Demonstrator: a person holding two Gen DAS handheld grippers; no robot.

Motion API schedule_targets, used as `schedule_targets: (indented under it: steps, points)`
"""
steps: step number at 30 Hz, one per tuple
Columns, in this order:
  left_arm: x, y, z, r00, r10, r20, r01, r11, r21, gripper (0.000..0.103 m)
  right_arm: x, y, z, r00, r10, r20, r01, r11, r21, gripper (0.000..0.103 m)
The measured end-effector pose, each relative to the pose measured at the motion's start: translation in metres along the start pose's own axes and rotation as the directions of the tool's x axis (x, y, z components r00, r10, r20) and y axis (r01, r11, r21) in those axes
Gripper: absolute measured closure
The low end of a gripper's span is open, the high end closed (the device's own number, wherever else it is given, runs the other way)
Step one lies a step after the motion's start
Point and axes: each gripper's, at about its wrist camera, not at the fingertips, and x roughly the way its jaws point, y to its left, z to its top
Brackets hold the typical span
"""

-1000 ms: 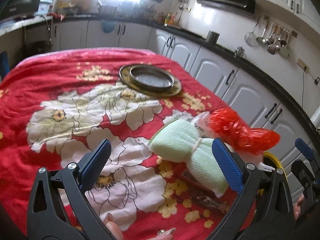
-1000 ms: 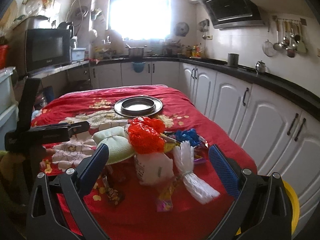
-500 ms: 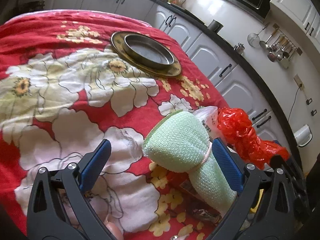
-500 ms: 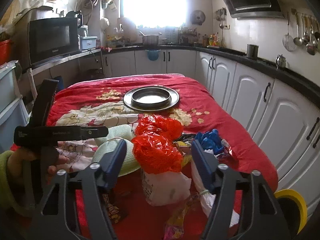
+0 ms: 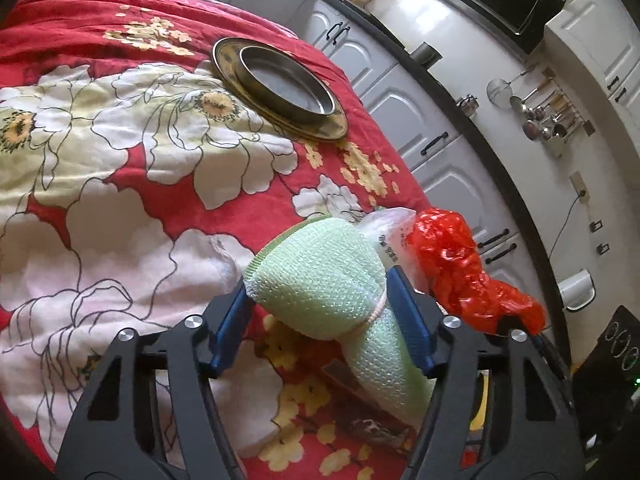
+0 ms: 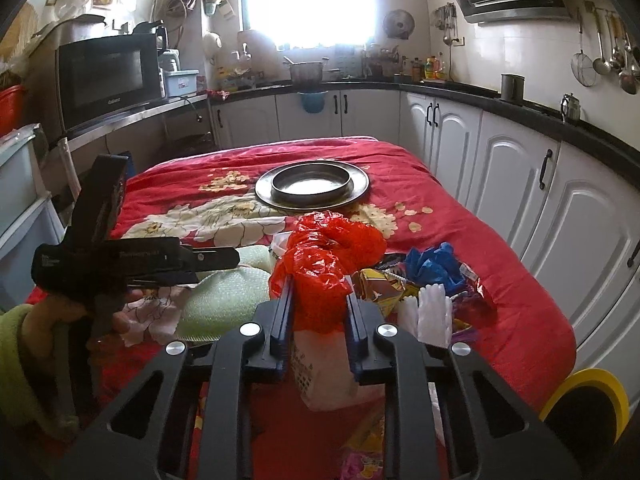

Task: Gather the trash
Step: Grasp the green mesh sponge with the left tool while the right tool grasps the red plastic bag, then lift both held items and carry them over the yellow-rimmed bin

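A pile of trash lies on the red flowered table cover [image 5: 100, 184]. My left gripper [image 5: 320, 312] is shut on a pale green foam wrap [image 5: 320, 276], tied in the middle. My right gripper [image 6: 320, 312] is shut on a crumpled red plastic bag [image 6: 324, 256], which sits atop a white printed bag [image 6: 324, 372]. The red bag [image 5: 460, 264] also shows in the left wrist view, right of the green wrap. The left gripper [image 6: 140, 260] and green wrap [image 6: 224, 300] show in the right wrist view.
A metal pan on a round brass tray [image 5: 280, 84] stands at the table's far middle. Blue glove [image 6: 436, 264], white foam piece [image 6: 432, 316] and snack wrappers [image 6: 384, 284] lie right of the red bag. A yellow-rimmed bin [image 6: 580, 404] is at lower right. White cabinets [image 6: 520, 184] line the right.
Both grippers moved forward into the pile and closed: the left onto the green foam wrap, the right onto the red plastic bag.
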Motion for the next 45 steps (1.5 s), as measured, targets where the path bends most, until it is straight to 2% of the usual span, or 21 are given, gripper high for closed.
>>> schedule_targets:
  steps: [1, 2, 10, 25, 38, 45]
  points:
    - [-0.001, -0.001, 0.000, 1.000, 0.000, 0.003, 0.000, 1.000, 0.000, 0.055, 0.000, 0.001, 0.000, 1.000, 0.001, 0.002, -0.001, 1.000, -0.002, 0.085]
    - [-0.003, -0.001, 0.000, 1.000, -0.002, 0.007, 0.002, 1.000, 0.000, 0.058, -0.001, 0.001, 0.000, 1.000, 0.003, 0.006, -0.003, 1.000, -0.002, 0.087]
    - [-0.020, -0.004, 0.001, 0.999, -0.013, 0.041, 0.012, 1.000, 0.003, 0.076, -0.010, 0.003, 0.006, 0.999, 0.011, 0.048, -0.011, 1.000, -0.004, 0.092]
    - [-0.065, -0.054, 0.010, 0.984, -0.041, 0.175, 0.016, 0.990, 0.143, 0.077, -0.053, -0.007, 0.020, 0.991, -0.004, 0.135, 0.003, 1.000, 0.006, 0.093]
    - [-0.063, -0.113, 0.003, 0.975, -0.085, 0.205, 0.024, 0.959, 0.284, 0.077, -0.102, -0.037, 0.005, 0.984, -0.096, 0.147, 0.088, 0.994, 0.062, 0.093]
    - [-0.052, -0.145, -0.006, 0.975, -0.118, 0.189, 0.046, 0.936, 0.349, 0.077, -0.122, -0.054, -0.006, 0.978, -0.146, 0.151, 0.131, 0.986, 0.104, 0.093]
